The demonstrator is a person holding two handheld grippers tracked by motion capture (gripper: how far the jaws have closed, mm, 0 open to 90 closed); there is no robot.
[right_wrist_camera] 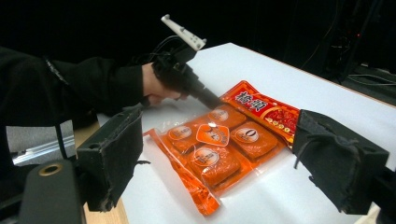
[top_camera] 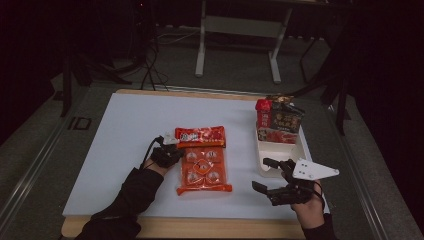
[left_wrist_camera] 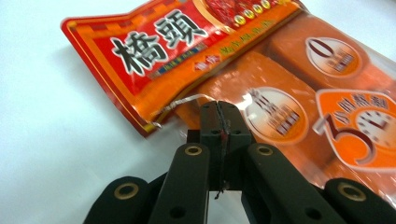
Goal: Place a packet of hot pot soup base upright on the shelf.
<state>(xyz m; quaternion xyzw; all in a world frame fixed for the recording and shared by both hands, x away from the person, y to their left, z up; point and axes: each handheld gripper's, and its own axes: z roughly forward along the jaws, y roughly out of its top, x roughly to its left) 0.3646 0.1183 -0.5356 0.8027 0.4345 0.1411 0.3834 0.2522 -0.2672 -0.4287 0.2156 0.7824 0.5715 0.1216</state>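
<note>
Packet: orange-and-red sealed food packet (top_camera: 203, 159) lying flat on the white table top (top_camera: 125, 145), near the middle, red printed header toward the far side; six orange blocks visible through the clear part (right_wrist_camera: 219, 149).
Left gripper: (top_camera: 172, 150) at the packet's left edge, just below the header; jaws pressed together, tips meeting on the clear film at that edge (left_wrist_camera: 219, 116); film pinched there, so closed on the packet.
Left hand: dark sleeve entering from the bottom left, hand (right_wrist_camera: 156, 88) wrapped around the gripper body.
Right gripper: (top_camera: 263, 175) to the right of the packet, well apart from it, above the table's near right part; jaws spread wide, nothing between them (right_wrist_camera: 219, 154); pointing toward the packet.
Bin: white open container (top_camera: 280, 150) at the table's right side, just beyond the right gripper.
Bin contents: several red and dark snack packs (top_camera: 277, 120) standing upright at its far end.
</note>
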